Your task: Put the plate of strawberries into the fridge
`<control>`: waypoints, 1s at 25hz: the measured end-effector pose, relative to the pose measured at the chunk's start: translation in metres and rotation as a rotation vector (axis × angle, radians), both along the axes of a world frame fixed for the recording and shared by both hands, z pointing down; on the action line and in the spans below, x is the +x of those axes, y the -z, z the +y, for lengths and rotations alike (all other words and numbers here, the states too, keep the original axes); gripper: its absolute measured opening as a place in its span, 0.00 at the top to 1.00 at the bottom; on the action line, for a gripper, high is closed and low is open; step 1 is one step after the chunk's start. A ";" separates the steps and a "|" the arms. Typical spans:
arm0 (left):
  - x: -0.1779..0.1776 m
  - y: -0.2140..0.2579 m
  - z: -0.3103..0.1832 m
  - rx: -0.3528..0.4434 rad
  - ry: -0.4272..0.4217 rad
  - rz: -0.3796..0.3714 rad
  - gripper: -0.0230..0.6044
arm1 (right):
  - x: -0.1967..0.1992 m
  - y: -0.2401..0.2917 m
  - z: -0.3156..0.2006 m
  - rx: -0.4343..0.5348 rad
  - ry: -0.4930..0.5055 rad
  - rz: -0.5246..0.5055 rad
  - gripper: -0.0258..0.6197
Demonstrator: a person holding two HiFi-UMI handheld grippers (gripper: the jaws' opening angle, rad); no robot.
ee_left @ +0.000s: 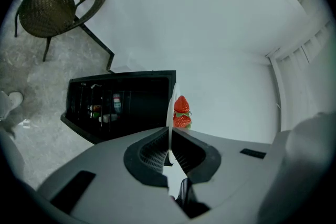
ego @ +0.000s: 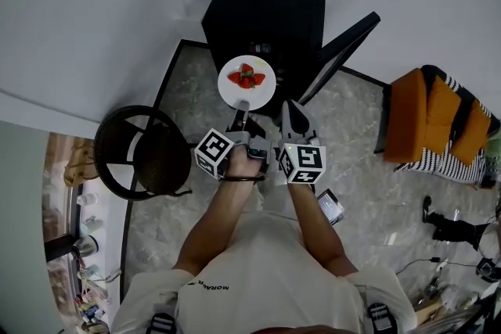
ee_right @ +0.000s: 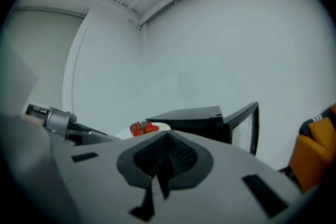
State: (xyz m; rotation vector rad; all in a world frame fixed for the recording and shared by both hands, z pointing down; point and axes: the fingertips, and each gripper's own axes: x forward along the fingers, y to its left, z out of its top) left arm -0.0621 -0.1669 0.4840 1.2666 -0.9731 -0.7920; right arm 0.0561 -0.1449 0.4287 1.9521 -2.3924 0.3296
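A white plate (ego: 246,82) with a few red strawberries (ego: 246,77) hangs in the air in front of the black mini fridge (ego: 262,4). My left gripper (ego: 243,108) is shut on the plate's near rim. In the left gripper view the plate (ee_left: 171,107) shows edge-on between the pads, strawberries (ee_left: 181,112) on its right, and the fridge's open inside (ee_left: 118,102) lies to its left. The fridge door (ego: 340,55) stands open to the right. My right gripper (ego: 292,116) is just right of the plate, shut and empty. From the right gripper view (ee_right: 160,165) the plate (ee_right: 147,128) sits to the left.
A dark wicker chair (ego: 145,154) stands left of the fridge on the stone floor. An orange and striped seat (ego: 438,121) is at the right. Cables and small gear lie on the floor at the lower right (ego: 454,246). A white wall is behind the fridge.
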 end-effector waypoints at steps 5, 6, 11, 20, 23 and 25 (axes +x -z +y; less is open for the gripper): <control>0.005 -0.012 -0.018 -0.011 -0.006 -0.007 0.95 | 0.009 -0.010 -0.020 0.000 -0.009 0.000 0.94; 0.006 -0.015 -0.022 -0.011 -0.010 -0.009 0.95 | 0.010 -0.012 -0.024 0.001 -0.009 0.001 0.94; 0.008 -0.027 -0.029 0.000 -0.017 0.003 0.95 | 0.005 -0.023 -0.031 0.006 0.005 0.015 0.94; 0.015 -0.070 -0.053 -0.024 -0.037 -0.006 0.95 | 0.010 -0.053 -0.048 0.011 -0.013 0.011 0.94; 0.018 -0.085 -0.058 -0.034 -0.046 -0.001 0.95 | 0.010 -0.065 -0.052 0.006 -0.018 0.006 0.94; 0.022 -0.094 -0.061 -0.039 -0.057 0.007 0.95 | 0.011 -0.072 -0.055 0.002 -0.025 0.005 0.94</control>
